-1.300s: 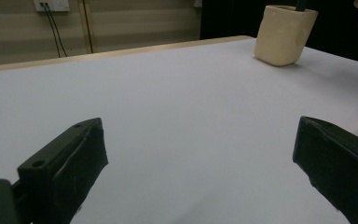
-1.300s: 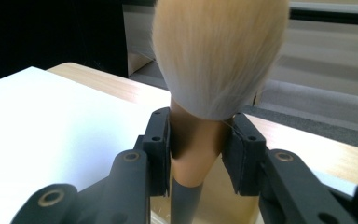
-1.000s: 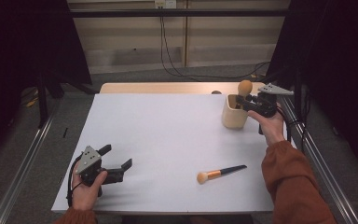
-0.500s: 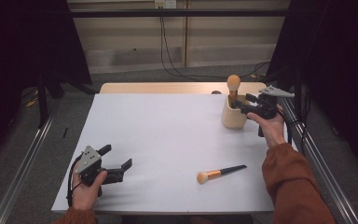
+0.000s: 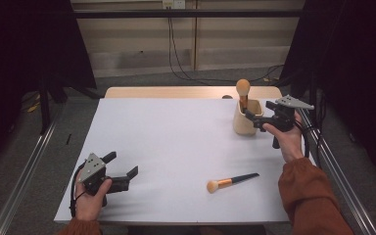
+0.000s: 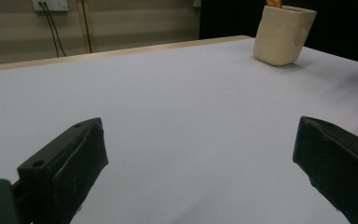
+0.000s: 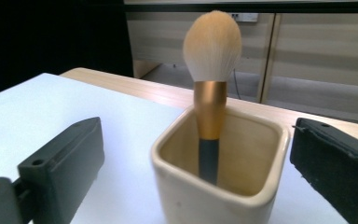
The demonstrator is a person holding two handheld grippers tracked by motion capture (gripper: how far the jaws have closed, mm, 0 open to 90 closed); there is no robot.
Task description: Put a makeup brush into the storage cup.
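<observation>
A cream square cup [image 5: 247, 122] stands at the table's far right with a makeup brush [image 5: 243, 90] upright in it, bristles up. My right gripper [image 5: 255, 120] sits level just right of the cup. Its jaws have just been opening and now stand wide, with the cup [image 7: 214, 196] and brush [image 7: 212, 46] between them and no pad touching either. A second brush [image 5: 231, 181] with a dark handle lies flat near the front edge. My left gripper [image 5: 121, 165] rests open at the front left, nothing between its jaws [image 6: 200, 126].
The white table top [image 5: 176, 137] has a wooden strip along its far edge. Metal rails run along both sides of the table. Cables hang from a wall socket behind. In the left gripper view the cup [image 6: 283, 35] stands far off at the upper right.
The right gripper's jaws have opened and let go of the brush, which went from tilted at the cup's rim to standing upright inside it. The left hand has not moved.
</observation>
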